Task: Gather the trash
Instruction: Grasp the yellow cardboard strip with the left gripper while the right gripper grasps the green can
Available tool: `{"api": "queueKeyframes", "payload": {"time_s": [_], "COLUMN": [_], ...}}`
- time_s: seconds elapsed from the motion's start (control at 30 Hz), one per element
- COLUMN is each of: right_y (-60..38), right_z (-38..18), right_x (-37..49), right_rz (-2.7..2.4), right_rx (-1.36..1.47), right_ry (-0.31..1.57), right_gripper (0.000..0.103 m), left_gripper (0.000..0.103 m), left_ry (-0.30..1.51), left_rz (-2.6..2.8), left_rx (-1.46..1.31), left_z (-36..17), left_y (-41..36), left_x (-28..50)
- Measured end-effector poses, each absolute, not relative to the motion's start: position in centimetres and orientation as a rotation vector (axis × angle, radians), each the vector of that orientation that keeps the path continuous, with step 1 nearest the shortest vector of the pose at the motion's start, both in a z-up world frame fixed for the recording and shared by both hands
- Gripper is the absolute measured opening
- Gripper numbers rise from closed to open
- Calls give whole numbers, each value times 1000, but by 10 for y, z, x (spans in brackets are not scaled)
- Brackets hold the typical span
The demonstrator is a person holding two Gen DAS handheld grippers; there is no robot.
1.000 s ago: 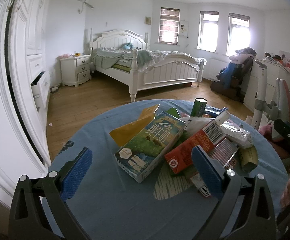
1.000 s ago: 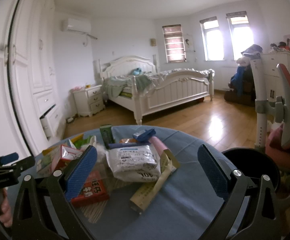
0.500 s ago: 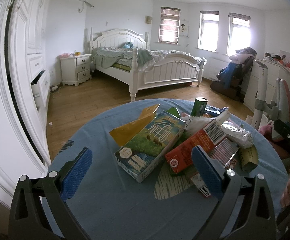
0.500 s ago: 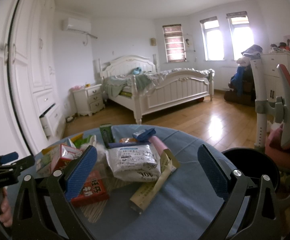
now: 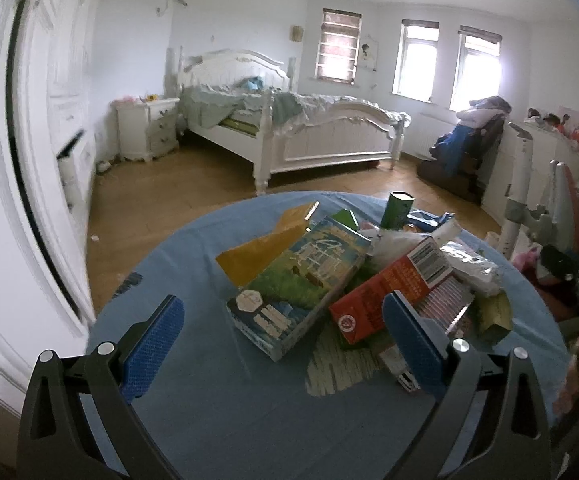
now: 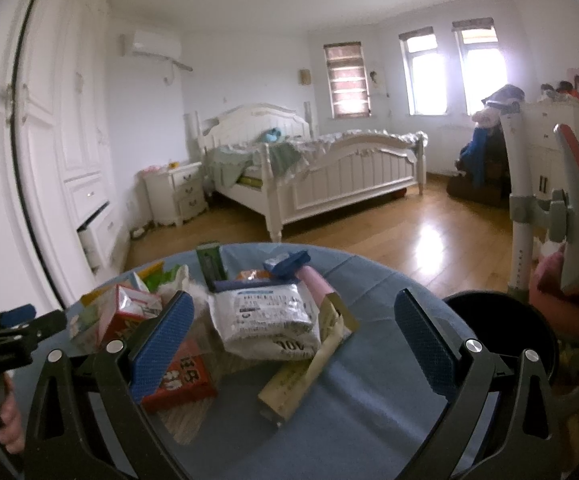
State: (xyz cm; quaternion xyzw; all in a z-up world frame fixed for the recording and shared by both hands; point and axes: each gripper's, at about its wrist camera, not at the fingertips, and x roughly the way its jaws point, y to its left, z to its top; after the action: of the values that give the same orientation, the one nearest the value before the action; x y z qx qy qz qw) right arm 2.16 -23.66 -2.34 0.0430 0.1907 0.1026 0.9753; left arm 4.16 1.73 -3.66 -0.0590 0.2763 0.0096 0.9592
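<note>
Both wide open, empty: left gripper [image 5: 283,334] tipped down slightly toward milk carton [image 5: 299,286]; right gripper [image 6: 293,340] unmoved above white packet [image 6: 267,322]. Nothing collected yet.

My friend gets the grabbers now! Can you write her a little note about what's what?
Left tool: open, empty, over the near table edge.
Right tool: open, empty, facing the pile.
Trash sits heaped on the blue table: milk carton, red box, white bag, yellow wrapper.
Black bin stands beside the table, on the right tool's side.
Nothing is gripped yet; the pile is left to collect.
</note>
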Motion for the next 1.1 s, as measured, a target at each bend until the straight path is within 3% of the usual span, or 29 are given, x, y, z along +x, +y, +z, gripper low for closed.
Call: {"api": "queueKeyframes", "payload": {"time_s": [0.27, 0.43, 0.6, 0.8, 0.9, 0.97, 1.0, 1.03, 1.1], "right_y": [-236, -204, -169, -142, -134, -131, -130, -129, -130], "right_z": [-7, 20, 16, -14, -25, -31, -31, -31, -30], "right_x": [57, 102, 161, 209, 221, 225, 225, 224, 222], "right_rz": [348, 479, 577, 651, 650, 663, 667, 666, 664], "right_rx": [24, -60, -95, -75, -82, -79, -78, -80, -74], "right_ry": [512, 592, 742, 911, 956, 980, 986, 981, 971], "right_gripper": [99, 98, 90, 76, 65, 43, 39, 37, 36], "left_gripper": [98, 98, 95, 67, 48, 38, 36, 26, 22], "left_ry": [620, 706, 823, 987, 1030, 1042, 1037, 1034, 1024], "left_rz": [-60, -166, -268, -350, -366, -367, -369, -369, -366], "left_rx": [-82, -84, -52, -13, -54, -75, -95, -109, -135], "left_z": [-11, 3, -9, -40, -53, -57, -58, -59, -56], "left_y": [55, 64, 48, 29, 38, 45, 51, 54, 62], "left_x": [68, 129, 195, 239, 244, 244, 244, 243, 242]}}
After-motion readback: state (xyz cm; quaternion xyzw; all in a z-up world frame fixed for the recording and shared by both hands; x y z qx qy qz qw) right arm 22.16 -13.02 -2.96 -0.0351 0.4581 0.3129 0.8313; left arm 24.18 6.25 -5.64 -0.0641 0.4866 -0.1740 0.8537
